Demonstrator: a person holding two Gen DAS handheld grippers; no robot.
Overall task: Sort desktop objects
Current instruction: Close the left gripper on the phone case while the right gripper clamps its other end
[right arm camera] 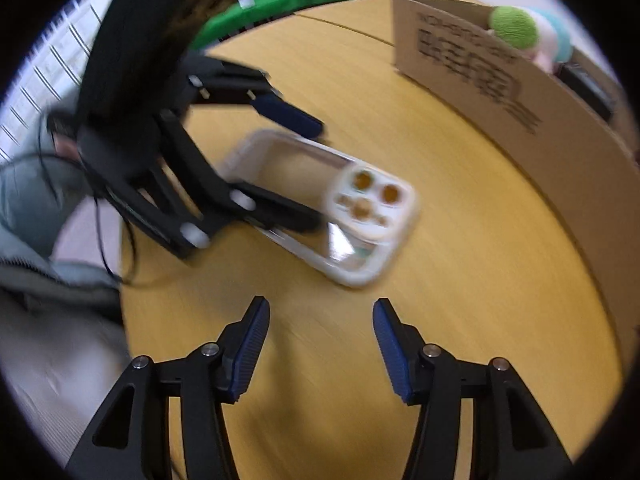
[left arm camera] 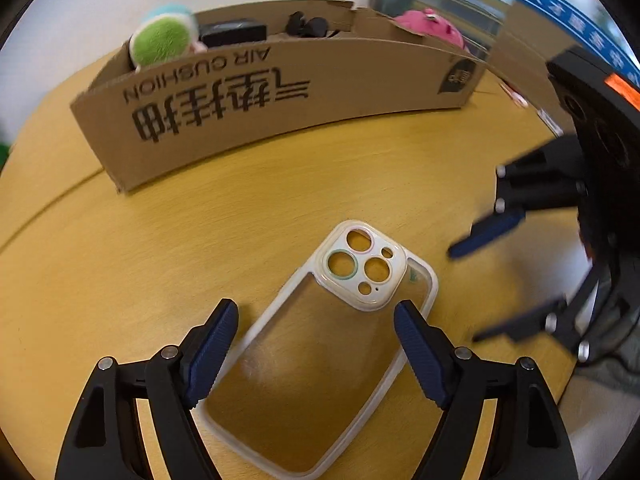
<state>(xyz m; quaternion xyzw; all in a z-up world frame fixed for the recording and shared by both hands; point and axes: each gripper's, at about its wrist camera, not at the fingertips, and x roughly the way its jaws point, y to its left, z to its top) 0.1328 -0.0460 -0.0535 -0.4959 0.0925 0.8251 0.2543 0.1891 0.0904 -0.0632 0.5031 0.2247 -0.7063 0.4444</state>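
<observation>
Clear phone case with white rim and white camera block (left arm camera: 320, 344) lies flat on the yellow wooden surface (left arm camera: 160, 248), well short of the brown cardboard box (left arm camera: 280, 92) holding a green plush ball (left arm camera: 160, 40), a pink plush toy (left arm camera: 432, 26) and dark items. Left gripper (left arm camera: 316, 352) straddles the case, fingers (left arm camera: 216, 356) wide open, one on each long side, pads not pressing, nothing held. Right gripper (right arm camera: 320, 344) hangs beside it over bare surface, fingers (right arm camera: 250, 348) partly open, empty. Risks: the case sits skewed between the left fingers, so closing may twist it or let it pop out; the thin flexible rim may buckle; both views are blurred, and the two grippers are close enough to collide.
</observation>
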